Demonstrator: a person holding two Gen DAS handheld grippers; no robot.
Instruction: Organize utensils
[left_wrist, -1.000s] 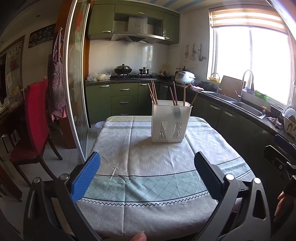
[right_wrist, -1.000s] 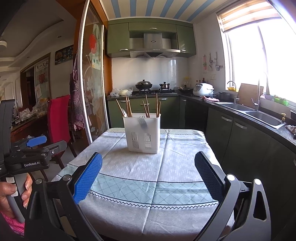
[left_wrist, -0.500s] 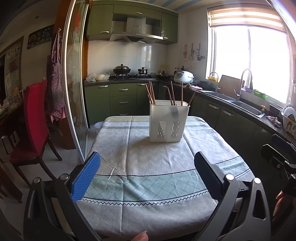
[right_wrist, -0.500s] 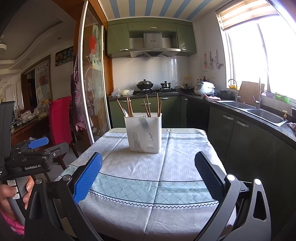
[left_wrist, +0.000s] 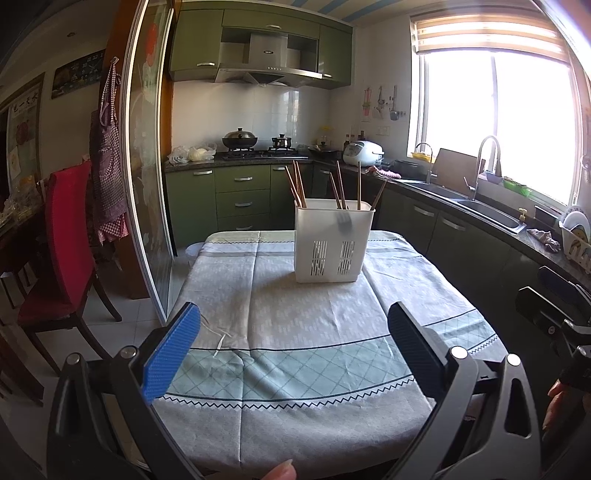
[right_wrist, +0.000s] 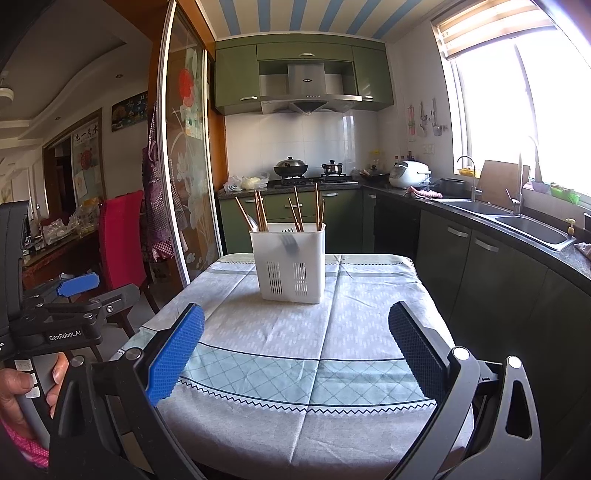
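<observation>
A white slotted utensil holder (left_wrist: 332, 242) stands at the far middle of the table (left_wrist: 295, 325); it also shows in the right wrist view (right_wrist: 289, 262). Several wooden chopsticks (left_wrist: 297, 186) stick up out of it, and a fork shows dimly through its wall (left_wrist: 343, 221). My left gripper (left_wrist: 295, 343) is open and empty, held back above the table's near edge. My right gripper (right_wrist: 295, 343) is open and empty too, at the near edge to the right of the left one. The left gripper body shows in the right wrist view (right_wrist: 66, 314).
A patterned grey and green cloth (right_wrist: 295, 369) covers the table. A red chair (left_wrist: 62, 251) and a glass sliding door (left_wrist: 151, 184) stand to the left. Green cabinets, a stove (left_wrist: 258, 151) and a counter with a sink (left_wrist: 487, 214) run behind and to the right.
Both grippers have drifted slightly, so the holder sits a little differently in each view. Both stay open and empty.
</observation>
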